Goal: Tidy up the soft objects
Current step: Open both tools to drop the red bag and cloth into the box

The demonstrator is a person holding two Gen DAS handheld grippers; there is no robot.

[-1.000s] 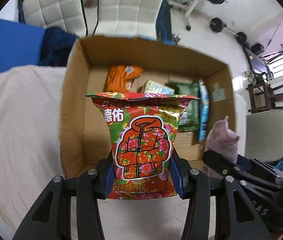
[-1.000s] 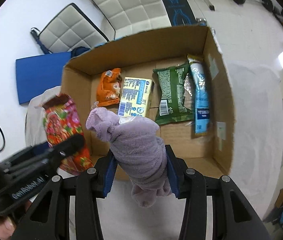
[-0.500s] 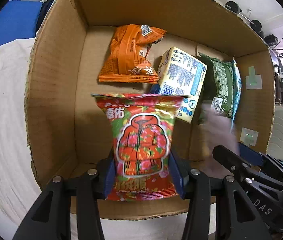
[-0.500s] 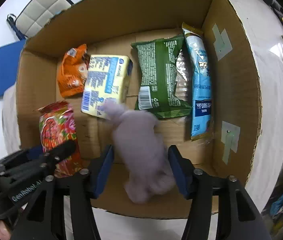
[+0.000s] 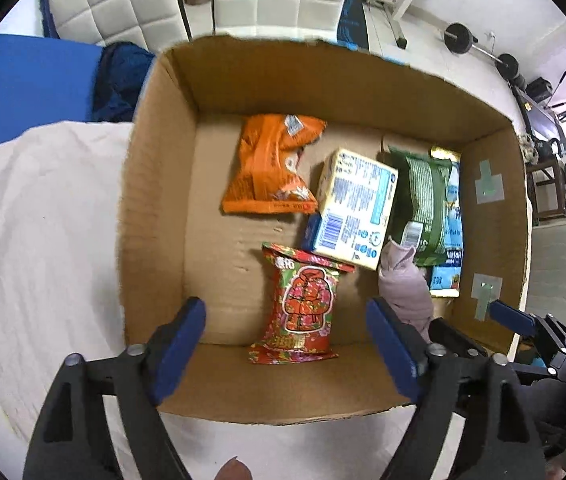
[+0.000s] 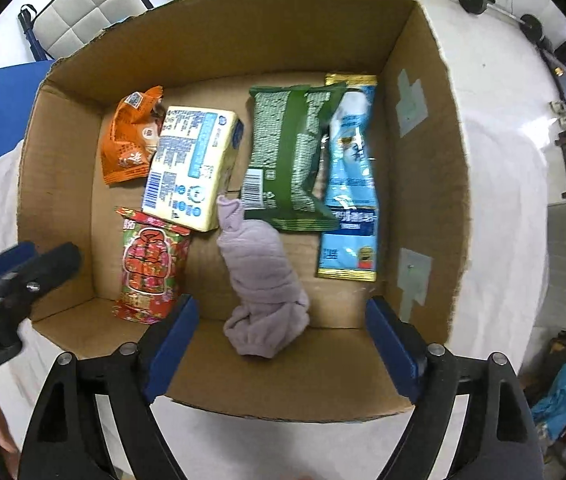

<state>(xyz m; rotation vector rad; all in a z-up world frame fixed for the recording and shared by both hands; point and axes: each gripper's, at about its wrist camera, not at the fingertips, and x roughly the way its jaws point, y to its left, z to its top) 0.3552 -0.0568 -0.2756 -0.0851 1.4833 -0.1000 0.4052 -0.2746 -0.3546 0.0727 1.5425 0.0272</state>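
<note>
**Soft objects dropped into the box, both claws now empty**

Soft objects lie on the floor of the cardboard box (image 6: 423, 184), which rests on a white-sheeted surface. Nearest, the left claw (image 5: 285, 344) and the right claw (image 6: 281, 338) hover over the near rim, each spread wide and pinching nothing. Half a second ago the left one clamped the red snack bag (image 5: 301, 308) and the right one the lilac cloth bundle (image 6: 261, 276); both have now been let go. The red bag lies near the front wall on the left, the bundle just right of it, its tip touching the green packet (image 6: 291, 156). Farther in sit the orange bag (image 6: 131, 140), the yellow carton (image 6: 187, 168) overlapping the red bag's top, and the blue packet (image 6: 351, 184) along the right wall. Judging by this, two more items are stowed and the claws are free to fetch others.
</note>
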